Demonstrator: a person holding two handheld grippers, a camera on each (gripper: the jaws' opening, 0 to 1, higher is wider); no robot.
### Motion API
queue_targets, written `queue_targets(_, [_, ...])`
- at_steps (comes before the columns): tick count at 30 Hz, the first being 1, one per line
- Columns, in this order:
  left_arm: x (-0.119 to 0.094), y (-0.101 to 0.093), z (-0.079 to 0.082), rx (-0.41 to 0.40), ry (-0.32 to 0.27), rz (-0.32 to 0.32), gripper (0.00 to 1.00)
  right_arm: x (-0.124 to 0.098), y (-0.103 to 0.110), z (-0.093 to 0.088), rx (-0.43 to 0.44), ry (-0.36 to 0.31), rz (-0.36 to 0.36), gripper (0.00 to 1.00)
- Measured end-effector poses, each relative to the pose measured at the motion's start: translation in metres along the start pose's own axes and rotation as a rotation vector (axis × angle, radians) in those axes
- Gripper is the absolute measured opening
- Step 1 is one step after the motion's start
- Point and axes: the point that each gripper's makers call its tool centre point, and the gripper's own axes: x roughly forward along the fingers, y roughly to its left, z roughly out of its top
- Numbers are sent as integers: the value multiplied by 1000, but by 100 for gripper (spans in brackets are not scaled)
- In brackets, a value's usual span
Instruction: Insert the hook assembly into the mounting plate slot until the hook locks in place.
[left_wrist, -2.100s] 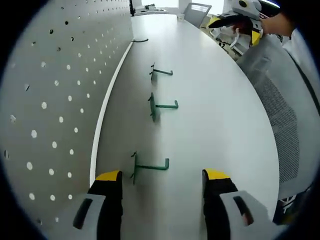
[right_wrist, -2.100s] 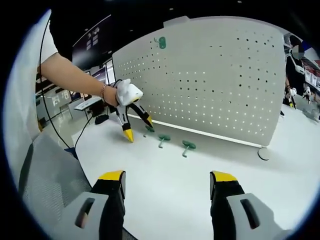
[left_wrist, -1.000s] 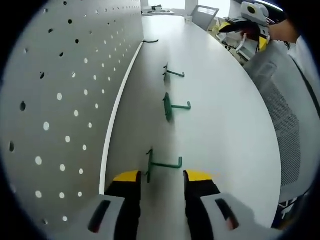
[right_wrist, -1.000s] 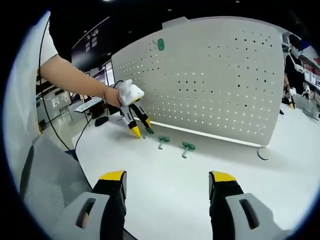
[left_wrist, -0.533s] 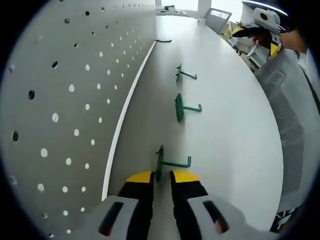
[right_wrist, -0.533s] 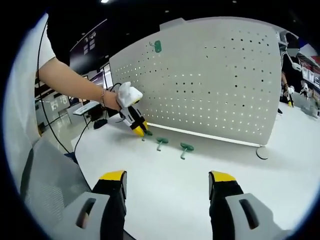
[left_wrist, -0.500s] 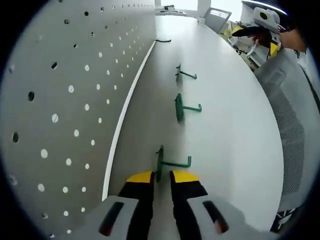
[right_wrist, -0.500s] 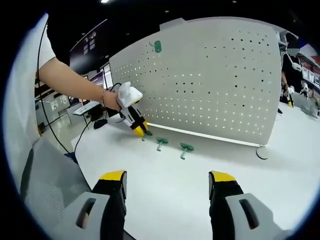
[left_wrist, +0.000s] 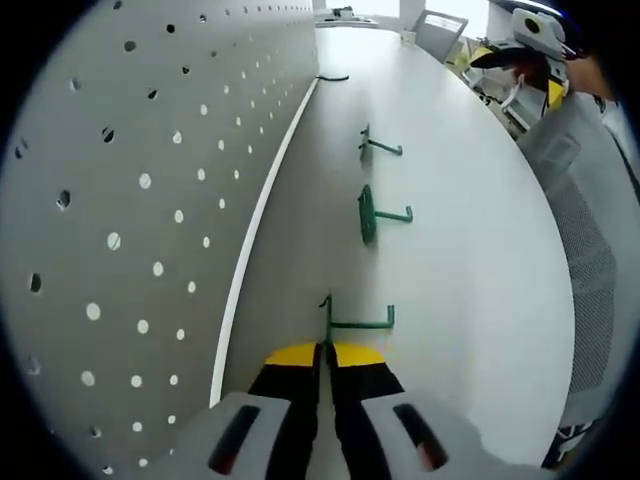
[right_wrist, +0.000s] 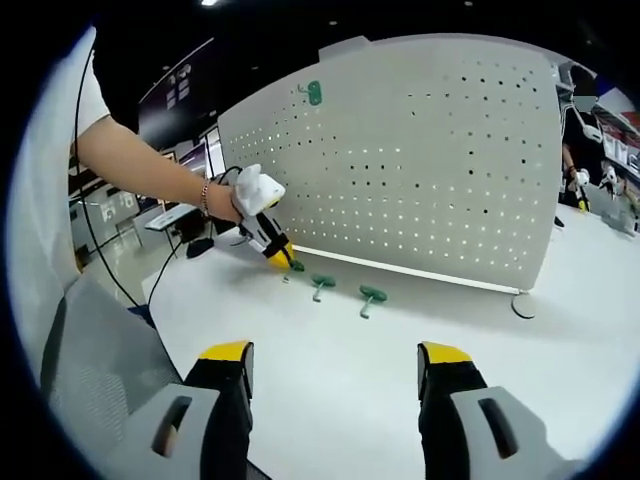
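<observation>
Three green hooks lie in a row on the white table beside the grey pegboard (left_wrist: 130, 200). My left gripper (left_wrist: 325, 350) is shut on the upright base plate of the nearest hook (left_wrist: 362, 322), whose arm sticks out to the right. The middle hook (left_wrist: 372, 213) and far hook (left_wrist: 376, 146) lie free beyond it. In the right gripper view, the left gripper (right_wrist: 283, 262) sits at that hook on the table, with two other hooks (right_wrist: 321, 284) (right_wrist: 371, 296) to its right. My right gripper (right_wrist: 335, 360) hangs open and apart, holding nothing. A fourth green hook (right_wrist: 315, 93) hangs high on the pegboard (right_wrist: 430, 170).
A grey mesh chair (right_wrist: 90, 370) stands at the table's near edge. The pegboard's round foot (right_wrist: 522, 305) rests on the table (right_wrist: 340, 400) at the right. A person's arm (right_wrist: 150, 155) reaches in from the left. A dark cable (left_wrist: 333, 77) lies far along the board.
My left gripper has moved forward onto the nearest hook and its jaws have gone from wide open to shut on the hook's base plate. The right gripper has stayed open and still.
</observation>
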Motion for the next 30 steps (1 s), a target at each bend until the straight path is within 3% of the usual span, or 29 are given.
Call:
queue_targets(18, [0,0,0,16,-2,1,4,0,-1,0,3,-3,-4,64])
queue_targets(28, [-1,0,0,-8,-34,16,3,-2,-3,1,17,-17,-10,64])
queue_targets(30, [-1,2,2,16,-67,43,3,-2,-3,1,17,-17,-11,64])
